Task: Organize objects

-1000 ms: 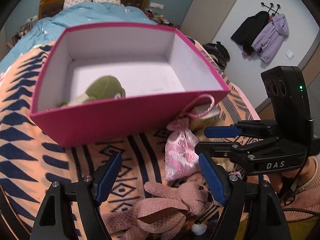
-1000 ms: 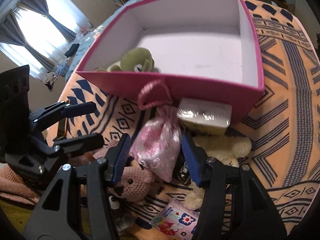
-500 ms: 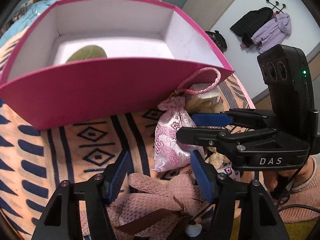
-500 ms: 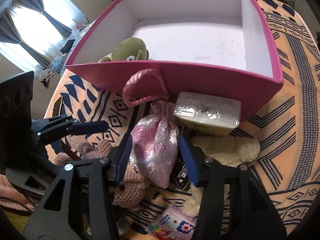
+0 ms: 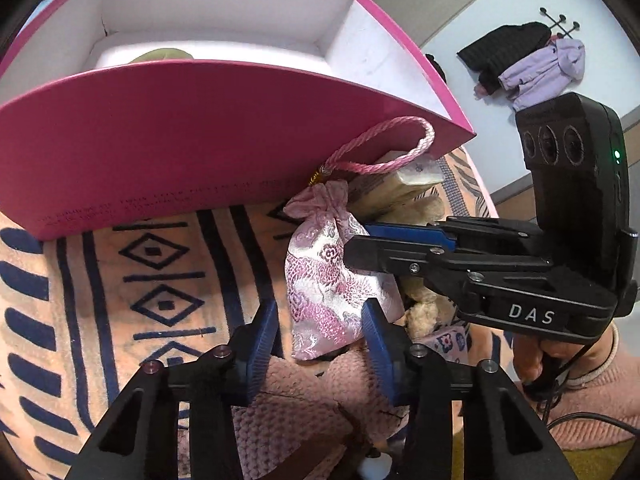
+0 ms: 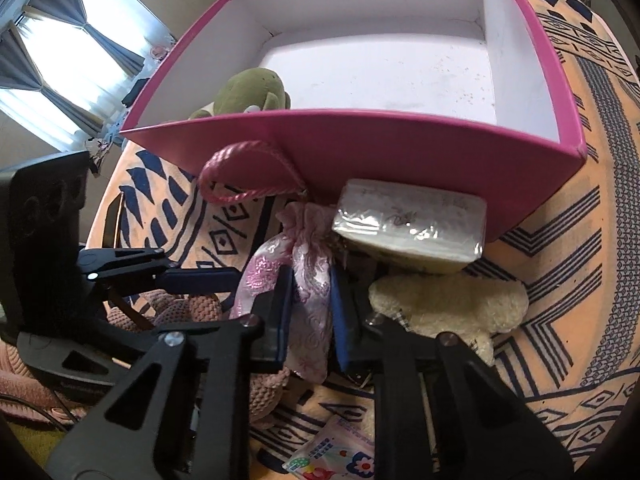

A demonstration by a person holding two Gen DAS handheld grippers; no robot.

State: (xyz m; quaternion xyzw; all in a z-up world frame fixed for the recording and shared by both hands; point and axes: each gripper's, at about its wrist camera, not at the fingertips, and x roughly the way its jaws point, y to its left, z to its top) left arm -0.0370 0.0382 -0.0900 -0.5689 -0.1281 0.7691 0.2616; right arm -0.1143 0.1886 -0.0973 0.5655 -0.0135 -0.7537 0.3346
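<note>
Left wrist view: my left gripper (image 5: pixel 320 344) sits at bottom center, its 2 blue pads (image 5: pixel 262 344) either side of the pouch's lower end and the knit toy (image 5: pixel 304 408) beneath. The jaws are closing; I cannot tell whether the pads press on anything. The pouch (image 5: pixel 328 272) lies at center on the blanket (image 5: pixel 120 280), its pink cord looped up against the pink box (image 5: pixel 180 140) that fills the upper left. My right gripper (image 5: pixel 360 246) comes in from the right, pinching the pouch's side. A hand (image 5: pixel 536 360) holds it at lower right. Coats (image 5: pixel 528 60) hang at upper right.

Right wrist view: my right gripper (image 6: pixel 310 312) at bottom center is clamped tight on the pouch (image 6: pixel 308 288), fabric squeezed between both pads. The left gripper (image 6: pixel 224 280) reaches in from the left, just beside it. A wrapped block (image 6: pixel 412 224) lies right of the pouch, touching the box (image 6: pixel 360 140). A cream plush (image 6: pixel 448 304) lies below the block. A green plush (image 6: pixel 252 92) sits inside the box at upper left. A packet (image 6: pixel 332 452) shows at the bottom edge.
</note>
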